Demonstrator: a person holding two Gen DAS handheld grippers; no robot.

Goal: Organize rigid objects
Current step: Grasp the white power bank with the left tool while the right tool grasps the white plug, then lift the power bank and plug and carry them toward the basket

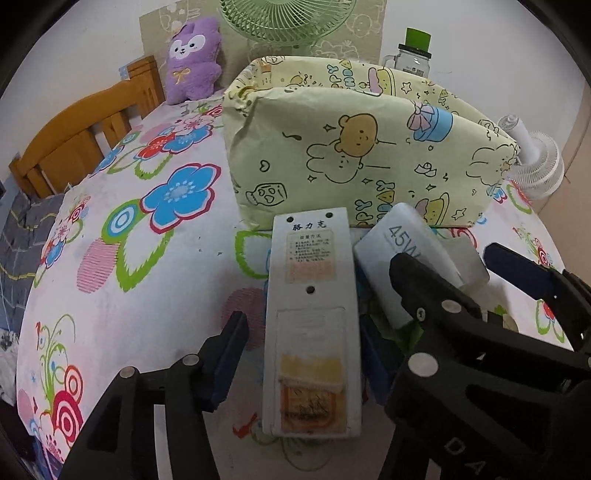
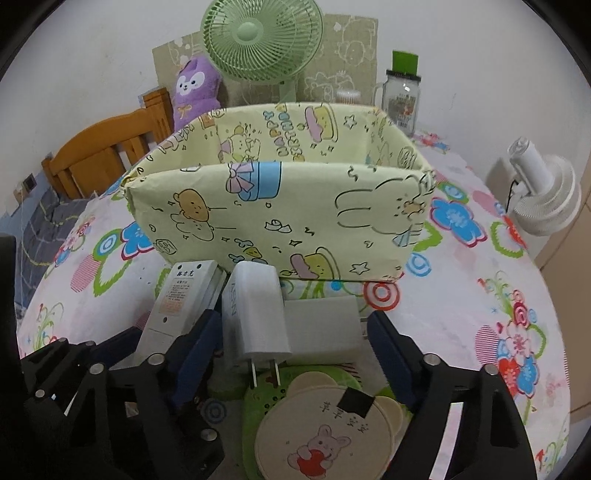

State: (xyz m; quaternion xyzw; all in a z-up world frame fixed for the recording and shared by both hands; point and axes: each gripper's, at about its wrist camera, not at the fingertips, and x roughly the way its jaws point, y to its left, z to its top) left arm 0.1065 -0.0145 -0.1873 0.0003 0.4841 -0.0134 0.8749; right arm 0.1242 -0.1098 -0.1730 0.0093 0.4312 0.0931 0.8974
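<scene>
Green fan [image 1: 288, 22] cropped at top

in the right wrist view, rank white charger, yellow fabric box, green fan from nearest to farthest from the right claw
1. white charger: between the right claw fingers, prongs toward the camera.
2. yellow fabric box: just behind it, mid-table.
3. green fan: behind the box, by the wall.

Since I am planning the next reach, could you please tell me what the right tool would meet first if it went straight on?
Most likely the white charger, which stands between the open fingers of the right tool, with the fabric bin behind it; depth is unclear.
</scene>
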